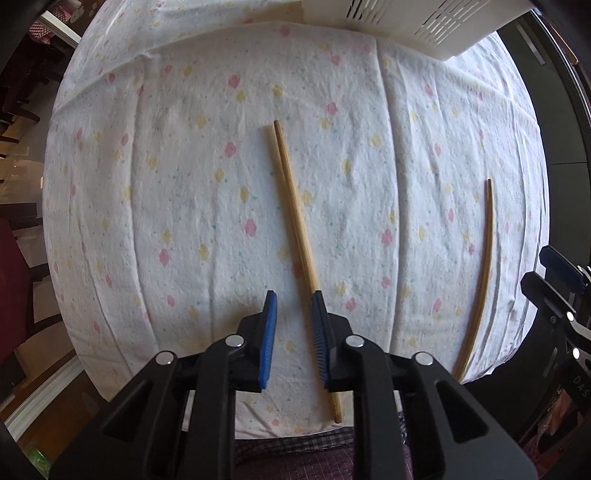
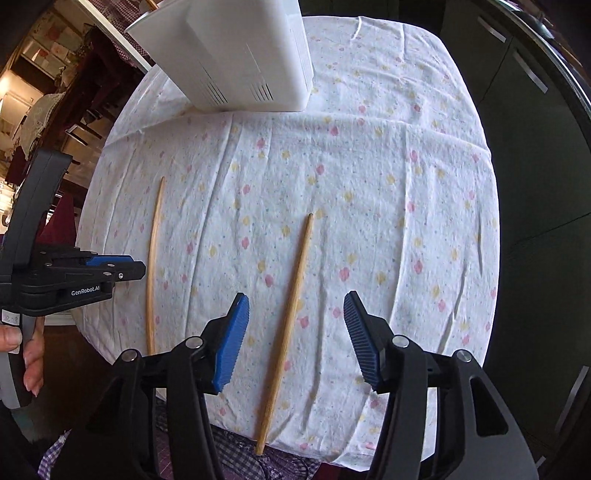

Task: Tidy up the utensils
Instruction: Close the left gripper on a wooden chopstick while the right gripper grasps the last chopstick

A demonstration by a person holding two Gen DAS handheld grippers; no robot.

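Observation:
Two wooden chopsticks lie apart on a flowered white cloth. The left chopstick (image 1: 295,236) runs away from me; it also shows in the right wrist view (image 2: 153,258). My left gripper (image 1: 293,299) is open above its near part, empty, the stick passing by the right pad (image 1: 320,332). The right chopstick (image 2: 288,325) lies between the open jaws of my right gripper (image 2: 295,306), which is empty; it also shows in the left wrist view (image 1: 480,273). The left gripper shows from the side in the right wrist view (image 2: 110,267).
A white slotted utensil basket (image 1: 413,26) stands at the far end of the table, also in the right wrist view (image 2: 240,55). The cloth's near edge (image 2: 314,454) hangs over checked fabric. Dark cabinets stand to the right.

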